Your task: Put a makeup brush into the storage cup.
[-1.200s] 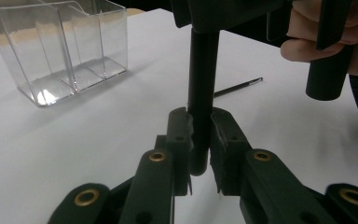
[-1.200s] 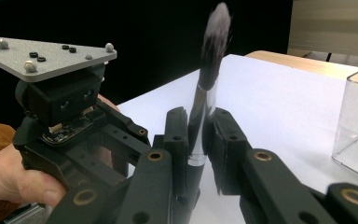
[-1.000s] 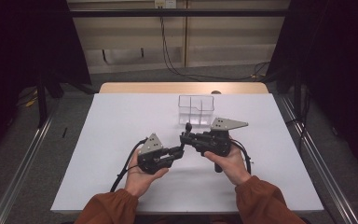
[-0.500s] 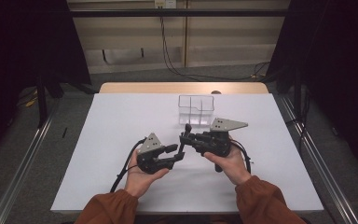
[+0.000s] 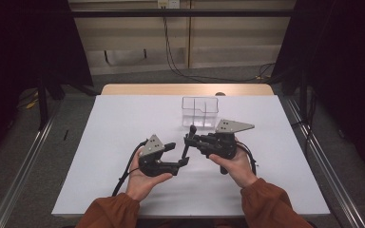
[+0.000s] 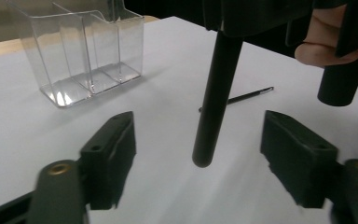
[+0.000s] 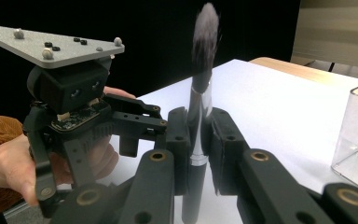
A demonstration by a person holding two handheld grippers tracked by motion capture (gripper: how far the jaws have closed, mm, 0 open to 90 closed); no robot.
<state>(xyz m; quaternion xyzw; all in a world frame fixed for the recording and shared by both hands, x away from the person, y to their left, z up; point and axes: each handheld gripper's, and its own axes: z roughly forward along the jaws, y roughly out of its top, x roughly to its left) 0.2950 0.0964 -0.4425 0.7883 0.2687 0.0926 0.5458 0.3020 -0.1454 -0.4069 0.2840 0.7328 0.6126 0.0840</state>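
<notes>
My right gripper (image 7: 198, 140) is shut on a black makeup brush (image 7: 200, 70), which stands upright with its grey bristles on top. In the high view the brush (image 5: 187, 149) stands between the two hands near the table's front middle, with the right gripper (image 5: 190, 140) on it from the right. The lower end of the brush handle (image 6: 213, 107) hangs between the jaws of my left gripper (image 6: 198, 158), which have just been opening; both pads stand clear of it. The left gripper (image 5: 178, 153) reaches in from the left.
A clear plastic organizer (image 5: 199, 110) with several compartments stands behind the grippers, empty (image 6: 86, 46). A thin black stick (image 6: 242, 98) lies on the white table (image 5: 123, 128) beyond the brush. A person's hands and orange sleeves come in from the front edge.
The left gripper's jaws have spread apart and come off the brush handle. Both hands have stayed where they were, and the right gripper keeps the brush.
</notes>
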